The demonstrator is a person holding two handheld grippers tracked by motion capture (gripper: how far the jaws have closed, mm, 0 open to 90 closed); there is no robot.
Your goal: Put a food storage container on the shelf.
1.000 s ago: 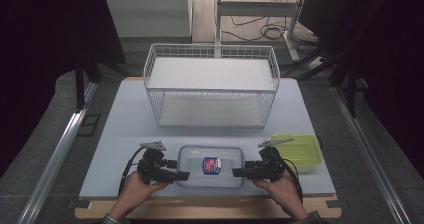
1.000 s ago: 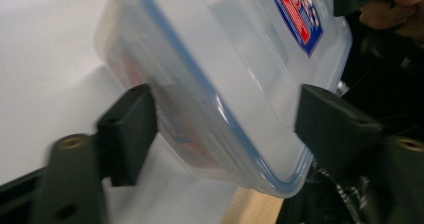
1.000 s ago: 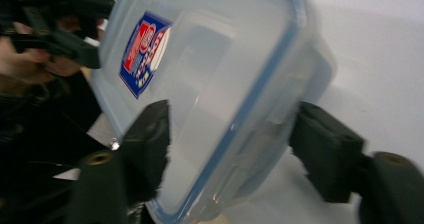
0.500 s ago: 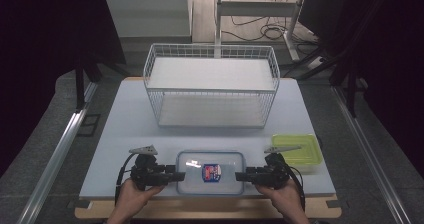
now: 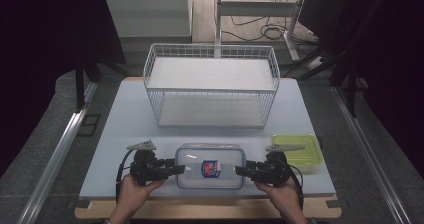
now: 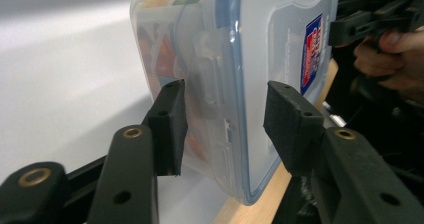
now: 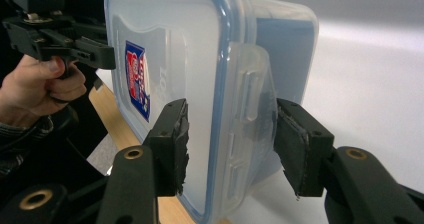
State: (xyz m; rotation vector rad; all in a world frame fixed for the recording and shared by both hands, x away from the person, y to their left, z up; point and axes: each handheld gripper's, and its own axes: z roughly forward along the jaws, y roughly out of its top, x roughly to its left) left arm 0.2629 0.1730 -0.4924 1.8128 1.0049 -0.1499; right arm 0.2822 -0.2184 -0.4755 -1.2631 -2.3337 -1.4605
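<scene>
Dark room, grey floor point(image 5: 45, 149), cables point(image 5: 272, 32) beyond pale table point(image 5: 125, 109).

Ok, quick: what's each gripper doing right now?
Left gripper: jaws have just been closing, now clamped on one end of the clear lidded container.
Right gripper: same, clamped on its other end.

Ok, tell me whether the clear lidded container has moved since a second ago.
Cannot tell: the clear lidded container lies in much the same spot beside the green tray, before the wire basket.
</scene>
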